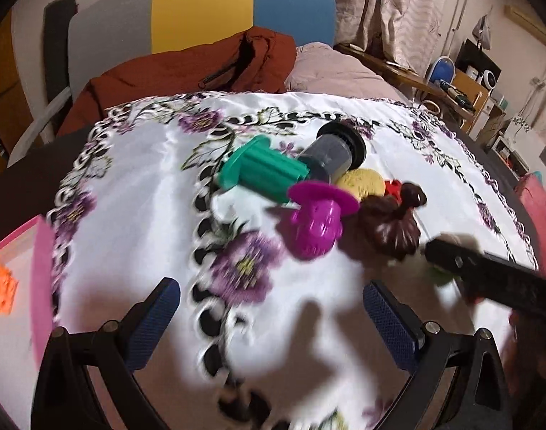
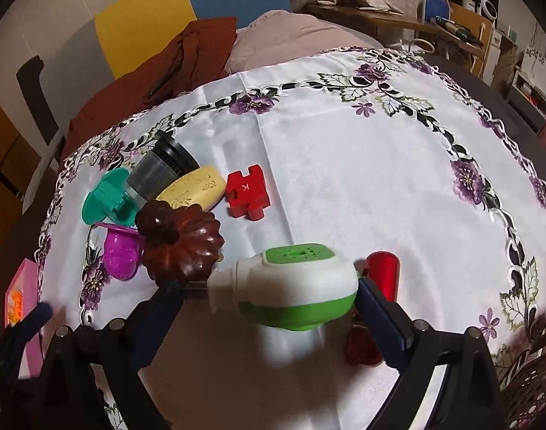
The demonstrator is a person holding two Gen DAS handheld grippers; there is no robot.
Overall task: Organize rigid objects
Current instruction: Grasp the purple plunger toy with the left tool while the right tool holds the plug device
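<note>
Between the blue pads of the right gripper (image 2: 269,297) sits a white-and-green plug-in device (image 2: 290,286), lying on its side just above the cloth-covered bench (image 2: 344,165); the right pad presses its green end and the left pad sits at its white neck, so it looks grasped, though contact on the left is hard to confirm. It is likely a light, hollow, hard plastic shell, smooth and rounded, so it may slip or twist; the broad body makes a surer hold than the narrow neck. A red cylinder (image 2: 382,272) lies just beside the right pad and a brown pumpkin (image 2: 183,243) touches the left one, crowding any move. Farther left huddle a purple mold (image 2: 120,256), green mold (image 2: 106,200), dark jar (image 2: 162,172), yellow block (image 2: 194,188) and red puzzle piece (image 2: 246,191). The left gripper (image 1: 273,319) hangs released and empty over the cloth, near a pink tray (image 1: 42,279) at the bench's left edge.
</note>
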